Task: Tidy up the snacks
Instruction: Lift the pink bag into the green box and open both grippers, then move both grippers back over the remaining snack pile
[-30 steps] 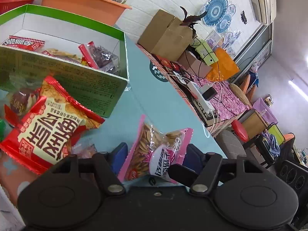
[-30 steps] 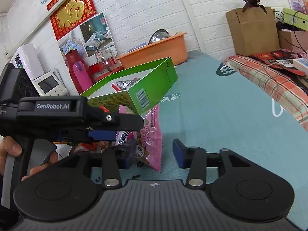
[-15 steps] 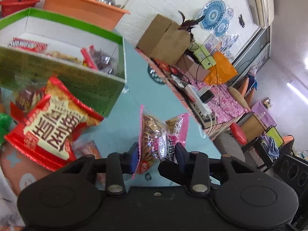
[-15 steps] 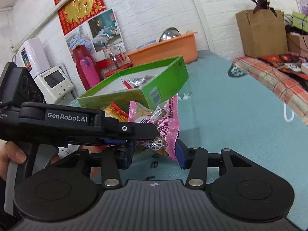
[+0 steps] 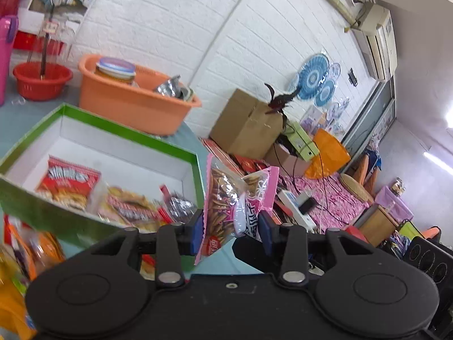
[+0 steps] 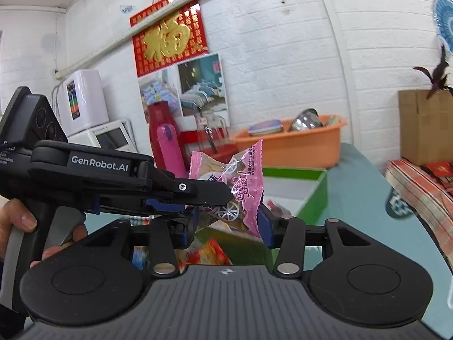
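Your left gripper [image 5: 230, 228] has its jaws pinching the pink snack packet [image 5: 226, 198] near its lower end, so the packet stands nearly upright between the blue pads, its serrated top edge reaching above the near right corner of the green box [image 5: 198, 167]. Your right gripper [image 6: 226, 221] also has its jaws pressed onto the same pink packet [image 6: 240, 181], from the other side; the left tool's black finger crosses in from the left and meets the packet just above your right-hand pads. Your hand [image 6: 19, 221] on the left tool's handle shows at the far left edge of the right wrist view.

The packet hangs clear of the teal table [image 6: 354, 198], just right of the box's right wall. Inside the box, several snack bags [image 5: 70, 181] lie along the near side, while the far half of its white floor is bare. More loose packets [image 5: 34, 249] lie near left, outside the box's near wall. Right of the box the tabletop is open as far as the patterned cloth [image 6: 424, 192]. An orange basin [image 5: 127, 102] sits just beyond the box's far edge.
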`<state>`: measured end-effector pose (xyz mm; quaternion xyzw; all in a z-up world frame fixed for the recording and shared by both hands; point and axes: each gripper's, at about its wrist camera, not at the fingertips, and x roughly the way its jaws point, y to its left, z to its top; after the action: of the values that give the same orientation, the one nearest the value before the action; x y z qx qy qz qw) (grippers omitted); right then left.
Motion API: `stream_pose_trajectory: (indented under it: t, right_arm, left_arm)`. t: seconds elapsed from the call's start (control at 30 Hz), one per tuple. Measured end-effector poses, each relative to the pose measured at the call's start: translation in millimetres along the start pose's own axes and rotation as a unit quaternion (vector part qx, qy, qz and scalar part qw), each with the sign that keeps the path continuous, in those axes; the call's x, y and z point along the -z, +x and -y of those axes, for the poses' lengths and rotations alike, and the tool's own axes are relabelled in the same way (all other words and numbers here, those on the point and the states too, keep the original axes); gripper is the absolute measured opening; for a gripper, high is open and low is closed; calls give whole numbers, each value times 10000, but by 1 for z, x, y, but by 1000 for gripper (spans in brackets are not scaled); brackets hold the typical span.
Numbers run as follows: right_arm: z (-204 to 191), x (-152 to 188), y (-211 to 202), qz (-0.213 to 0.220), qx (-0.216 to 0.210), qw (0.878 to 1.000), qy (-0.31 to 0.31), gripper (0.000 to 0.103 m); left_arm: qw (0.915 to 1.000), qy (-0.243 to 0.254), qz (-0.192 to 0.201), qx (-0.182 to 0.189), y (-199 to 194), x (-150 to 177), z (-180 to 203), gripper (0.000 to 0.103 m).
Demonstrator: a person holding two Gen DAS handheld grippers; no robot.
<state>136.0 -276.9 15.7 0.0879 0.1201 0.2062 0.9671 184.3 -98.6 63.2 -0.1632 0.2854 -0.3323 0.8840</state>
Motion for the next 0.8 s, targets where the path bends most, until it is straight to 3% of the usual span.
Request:
stream_pose_trajectory:
  t: [0.23,0.47,0.5,0.53,0.57,0.6,0.63,0.8]
  right_arm:
    - [1,-13,42,-35,-48,10000,-71,77]
    - [11,-6,82,-356,-15,9994,-10,77]
    - [12,-4,86,-406,3,9992,-9,78]
    - [14,-1,92,-466,40,9989,-39,80]
    - [15,3,97,-523,123,9985,-86,84]
    - [15,5,103,-603,245,9977,-165,95]
    - [16,8,106,-676,379,9967,-230,103]
    - [19,10,96,-557,529,9966,-291,103]
  left_arm:
    - [9999,-131,40,-97,12,-29,-33,33]
    - [9990,-357,-174,-191,39,-35,-70,36]
    - [9988,-382,-222,-218,44,-34,-75,39]
    - [9985,-392,-276,-282,49,-33,-80,55]
    - [9980,-405,-314,-376,54,-31,-83,85]
    - [9973,-426,-347,-479,58,-30,-86,100]
    - [9965,-443,-392,-587,60,-28,-89,103]
    - [9968,-252,-165,-735,46,-27,-81,103]
